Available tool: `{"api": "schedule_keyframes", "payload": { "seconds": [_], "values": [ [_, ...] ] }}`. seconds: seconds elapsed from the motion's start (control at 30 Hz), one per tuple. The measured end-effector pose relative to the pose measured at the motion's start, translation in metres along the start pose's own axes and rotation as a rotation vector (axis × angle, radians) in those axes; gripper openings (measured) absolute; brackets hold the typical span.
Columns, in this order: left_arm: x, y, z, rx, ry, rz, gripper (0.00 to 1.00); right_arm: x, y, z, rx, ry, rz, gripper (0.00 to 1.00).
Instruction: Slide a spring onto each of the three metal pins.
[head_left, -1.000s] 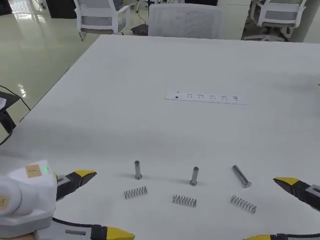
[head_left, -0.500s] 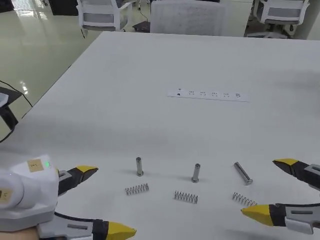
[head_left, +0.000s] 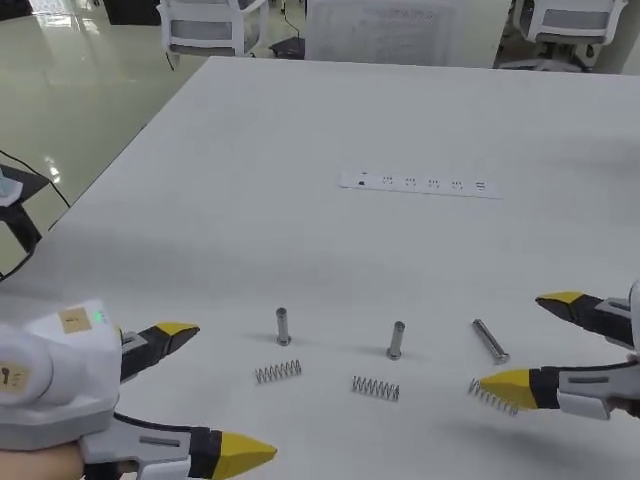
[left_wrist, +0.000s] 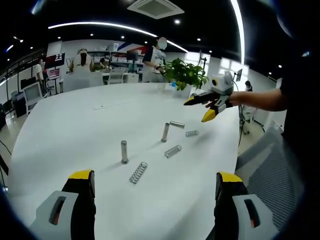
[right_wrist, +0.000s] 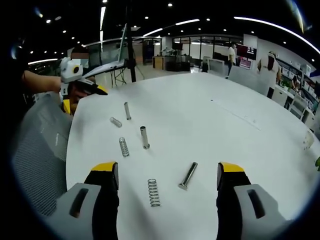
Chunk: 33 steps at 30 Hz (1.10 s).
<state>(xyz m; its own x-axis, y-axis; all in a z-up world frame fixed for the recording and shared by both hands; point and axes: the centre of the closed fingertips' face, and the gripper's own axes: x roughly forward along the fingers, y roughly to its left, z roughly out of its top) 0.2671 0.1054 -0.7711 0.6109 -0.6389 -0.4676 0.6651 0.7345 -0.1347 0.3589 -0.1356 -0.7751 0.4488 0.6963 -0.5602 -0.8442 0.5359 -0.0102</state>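
- The left tool (head_left: 215, 392) is held at the near left of the white surface (head_left: 350, 120), with its 2 yellow-tipped jaws spread wide and nothing gripped between them.
- The right tool (head_left: 527, 342) is held at the near right, with its jaws likewise released and empty.
- 3 metal pins are set in a row across the near part of the surface. The left pin (head_left: 283, 326) and the middle pin (head_left: 397, 339) are stood upright, while the right pin (head_left: 490, 341) is laid on its side.
- 1 spring is laid loose on the surface just on the near side of each pin: the left spring (head_left: 278, 372), the middle spring (head_left: 375, 388) and the right spring (right_wrist: 153, 192).
- In the head view, the nearer jaw tip of the right tool is seen over the left end of the right spring. Whether they touch cannot be told there.
- In the right gripper view, the right spring and the right pin are seen side by side between the 2 open jaws, apart from both.
- In the left gripper view, the left pin and the left spring are seen ahead of the spread jaws, well apart from them.
- A white power strip (head_left: 420, 184) is laid flat farther back, around the middle of the surface.
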Motion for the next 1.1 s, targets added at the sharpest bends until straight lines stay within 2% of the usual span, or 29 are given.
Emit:
{"api": "schedule_keyframes", "payload": {
  "seconds": [0.17, 0.53, 0.83, 1.1],
  "values": [
    [0.000, 0.000, 0.000, -0.002, -0.002, 0.001, 0.98, 0.007, -0.008, 0.004, -0.007, 0.022, -0.007, 0.77],
    [0.002, 0.000, -0.002, -0.005, -0.004, -0.002, 0.98, 0.026, -0.015, 0.007, 0.016, 0.074, 0.007, 0.64],
    [0.000, 0.003, -0.001, -0.004, -0.003, 0.000, 0.98, 0.039, -0.023, -0.007, 0.054, 0.156, 0.011, 0.55],
    [0.000, 0.002, -0.002, -0.006, -0.002, -0.004, 0.98, 0.047, -0.029, -0.016, 0.082, 0.199, 0.007, 0.49]
  ]
}}
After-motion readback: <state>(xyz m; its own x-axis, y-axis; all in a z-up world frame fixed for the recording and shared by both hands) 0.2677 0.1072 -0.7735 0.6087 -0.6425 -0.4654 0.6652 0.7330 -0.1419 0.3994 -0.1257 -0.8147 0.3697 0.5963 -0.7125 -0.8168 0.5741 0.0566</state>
